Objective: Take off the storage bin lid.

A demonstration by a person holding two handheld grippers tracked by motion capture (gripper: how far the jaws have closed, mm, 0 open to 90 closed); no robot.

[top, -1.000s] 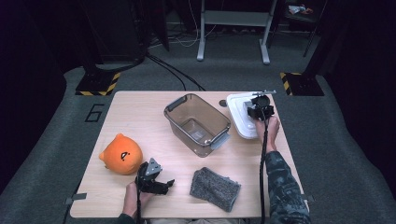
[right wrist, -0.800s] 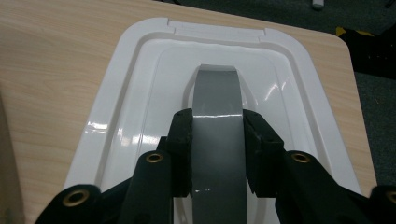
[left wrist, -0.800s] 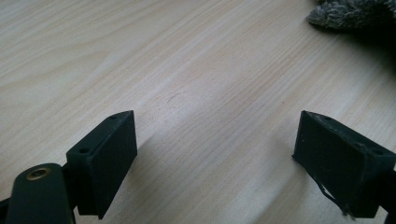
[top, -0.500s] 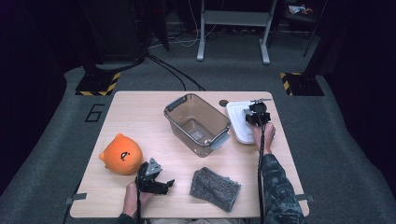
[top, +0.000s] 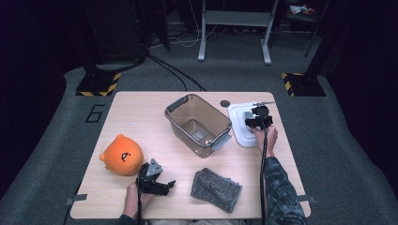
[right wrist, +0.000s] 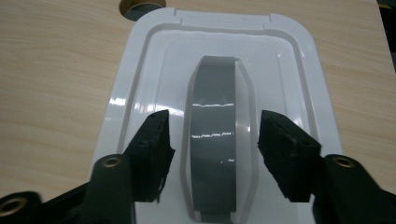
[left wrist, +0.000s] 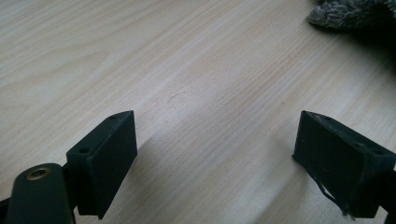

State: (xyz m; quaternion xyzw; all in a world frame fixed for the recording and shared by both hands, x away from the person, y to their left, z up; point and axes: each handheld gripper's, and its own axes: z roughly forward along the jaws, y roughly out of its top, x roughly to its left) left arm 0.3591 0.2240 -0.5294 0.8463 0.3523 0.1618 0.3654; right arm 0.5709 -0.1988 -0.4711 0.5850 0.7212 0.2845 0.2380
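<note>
Right gripper (right wrist: 212, 140) lower now, jaws just opened astride lid handle (right wrist: 214, 154)

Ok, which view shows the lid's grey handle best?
The right gripper view: the handle sits close up between the open right claw. The high view shows the lid small, handle mostly hidden.

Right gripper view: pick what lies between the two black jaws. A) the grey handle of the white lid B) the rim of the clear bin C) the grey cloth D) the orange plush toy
A: in the right gripper view the right gripper straddles the grey handle of the white lid, with a gap on each side, so the pads do not press it.
</note>
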